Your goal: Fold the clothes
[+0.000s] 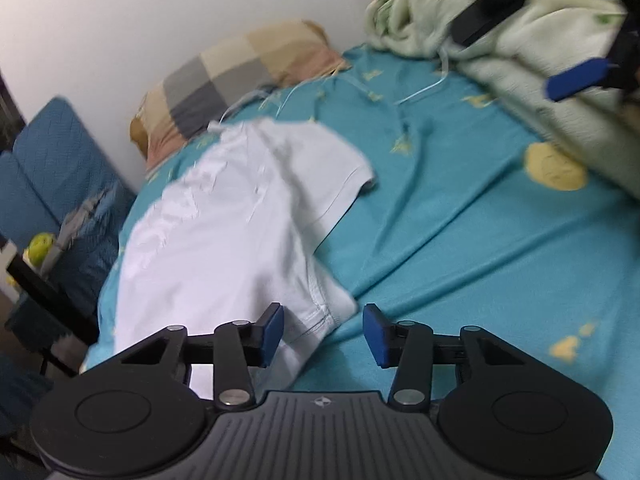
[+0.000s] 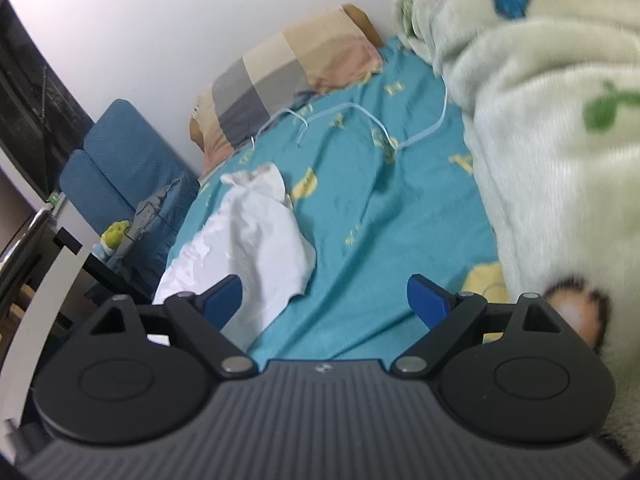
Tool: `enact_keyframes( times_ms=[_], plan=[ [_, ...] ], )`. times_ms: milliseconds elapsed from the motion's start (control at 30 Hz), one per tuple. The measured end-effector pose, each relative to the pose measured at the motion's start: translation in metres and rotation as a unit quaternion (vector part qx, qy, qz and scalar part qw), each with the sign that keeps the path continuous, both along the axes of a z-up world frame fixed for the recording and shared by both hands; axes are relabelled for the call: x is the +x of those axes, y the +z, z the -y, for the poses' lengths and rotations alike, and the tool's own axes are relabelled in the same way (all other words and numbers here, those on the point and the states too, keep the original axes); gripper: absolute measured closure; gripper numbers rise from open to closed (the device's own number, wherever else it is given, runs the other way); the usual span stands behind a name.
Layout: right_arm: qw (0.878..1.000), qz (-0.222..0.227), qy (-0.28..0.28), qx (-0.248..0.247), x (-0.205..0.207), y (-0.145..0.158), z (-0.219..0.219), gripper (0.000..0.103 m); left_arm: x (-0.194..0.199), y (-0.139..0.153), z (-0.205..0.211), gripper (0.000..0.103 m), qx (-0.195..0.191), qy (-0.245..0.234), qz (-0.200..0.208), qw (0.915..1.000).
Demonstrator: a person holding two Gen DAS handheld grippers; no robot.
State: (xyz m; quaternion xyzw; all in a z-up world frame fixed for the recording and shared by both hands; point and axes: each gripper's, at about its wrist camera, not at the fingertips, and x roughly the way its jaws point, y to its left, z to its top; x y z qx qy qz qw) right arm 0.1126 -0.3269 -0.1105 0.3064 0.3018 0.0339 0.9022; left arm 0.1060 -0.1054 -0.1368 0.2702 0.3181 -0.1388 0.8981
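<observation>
A white T-shirt [image 1: 224,236] lies folded lengthwise on the teal bed sheet [image 1: 460,220], one sleeve sticking out to the right. My left gripper [image 1: 324,330] is open just above the shirt's near hem corner, holding nothing. In the right wrist view the same shirt [image 2: 256,240] lies ahead and to the left. My right gripper [image 2: 324,300] is open and empty above the bare sheet [image 2: 380,208], to the right of the shirt. Its blue fingertip also shows at the upper right of the left wrist view [image 1: 576,78].
A checked pillow [image 1: 236,80] lies against the wall at the head of the bed. A pale green fleece blanket [image 2: 552,128] is heaped along the right side. A thin white cable [image 2: 360,116] trails over the sheet. A blue chair [image 2: 120,168] stands left of the bed.
</observation>
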Motion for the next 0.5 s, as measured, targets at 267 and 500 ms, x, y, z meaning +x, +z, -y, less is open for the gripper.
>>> enact_keyframes(
  times_ms=[267,500],
  plan=[
    [0.999,0.019,0.035,-0.008,0.005,-0.005,-0.016,0.012,0.003,0.046,-0.044,0.097,-0.145,0.03,0.014,0.9889],
    [0.995,0.033,0.084,-0.049,0.005,-0.007,-0.041,0.012,-0.045,0.133,-0.11,0.098,-0.33,0.039,0.038,0.9423]
  ],
)
